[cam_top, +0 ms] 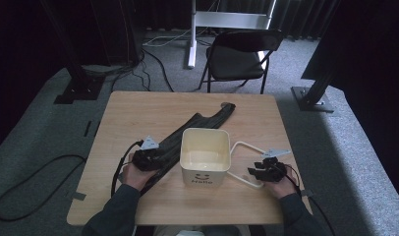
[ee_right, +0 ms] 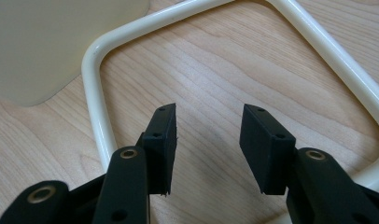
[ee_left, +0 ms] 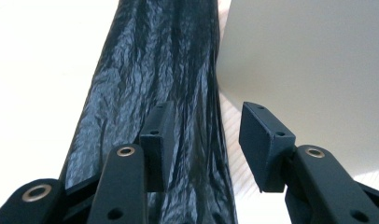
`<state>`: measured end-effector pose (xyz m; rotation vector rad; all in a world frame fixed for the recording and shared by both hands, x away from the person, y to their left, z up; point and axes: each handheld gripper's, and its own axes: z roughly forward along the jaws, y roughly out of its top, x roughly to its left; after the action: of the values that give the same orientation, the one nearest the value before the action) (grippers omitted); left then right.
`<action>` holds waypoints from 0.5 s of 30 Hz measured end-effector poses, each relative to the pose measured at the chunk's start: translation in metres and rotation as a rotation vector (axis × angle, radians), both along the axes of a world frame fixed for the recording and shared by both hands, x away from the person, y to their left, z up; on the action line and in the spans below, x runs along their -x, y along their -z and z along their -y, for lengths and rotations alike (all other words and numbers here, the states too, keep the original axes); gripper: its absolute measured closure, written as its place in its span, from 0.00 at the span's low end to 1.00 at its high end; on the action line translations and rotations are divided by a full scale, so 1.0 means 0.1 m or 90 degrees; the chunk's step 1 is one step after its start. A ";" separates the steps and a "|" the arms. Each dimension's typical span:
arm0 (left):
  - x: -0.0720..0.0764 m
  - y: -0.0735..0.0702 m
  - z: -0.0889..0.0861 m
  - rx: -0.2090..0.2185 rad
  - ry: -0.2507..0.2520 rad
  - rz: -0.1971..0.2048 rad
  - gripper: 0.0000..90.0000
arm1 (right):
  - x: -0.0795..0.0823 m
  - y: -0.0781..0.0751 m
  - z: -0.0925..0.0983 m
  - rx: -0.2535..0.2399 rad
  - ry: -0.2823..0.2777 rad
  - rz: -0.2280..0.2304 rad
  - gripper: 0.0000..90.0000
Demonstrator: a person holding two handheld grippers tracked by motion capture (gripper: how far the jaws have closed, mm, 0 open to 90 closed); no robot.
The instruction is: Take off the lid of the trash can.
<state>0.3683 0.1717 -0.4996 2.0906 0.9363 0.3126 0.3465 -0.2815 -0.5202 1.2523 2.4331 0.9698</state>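
Observation:
A cream bin [cam_top: 203, 176] with a smiley and "Hello" on its front stands mid-table. Its white loop handle [cam_top: 246, 145] lies flat on the wood to its right. A long, crumpled black plastic bag [cam_top: 197, 123] stretches diagonally from the bin's left side to the far edge. My left gripper [cam_top: 159, 155] hovers low over the bag [ee_left: 145, 70], jaws apart [ee_left: 204, 140], with the bin's wall [ee_left: 309, 60] just to the right. My right gripper [cam_top: 254, 171] is open [ee_right: 206, 140] above bare wood inside the handle loop [ee_right: 96, 107], beside the bin [ee_right: 47, 42].
The wooden table [cam_top: 138, 108] has bare room at its far left and near front. Beyond it stand a black folding chair [cam_top: 237, 56] and a white stand [cam_top: 227, 19]. Black posts on base plates [cam_top: 313, 98] flank the table. A cable [cam_top: 35, 167] lies on the carpet.

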 end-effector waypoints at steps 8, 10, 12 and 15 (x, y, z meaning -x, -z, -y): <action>-0.05 -0.02 0.08 -0.001 0.004 0.003 0.62 | 0.00 0.02 -0.01 0.007 -0.005 -0.001 0.61; -0.10 -0.03 0.14 0.002 0.009 0.000 0.62 | -0.01 0.02 -0.02 0.009 -0.008 0.001 0.60; -0.11 -0.02 0.17 0.010 0.014 -0.002 0.62 | -0.01 0.02 -0.02 0.009 -0.009 0.002 0.59; -0.13 0.00 0.20 0.006 0.015 -0.008 0.62 | -0.01 0.01 -0.03 0.010 -0.012 0.009 0.59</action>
<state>0.3812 0.1512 -0.4995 2.0950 0.9185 0.2834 0.3472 -0.2782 -0.5212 1.2141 2.4417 0.9590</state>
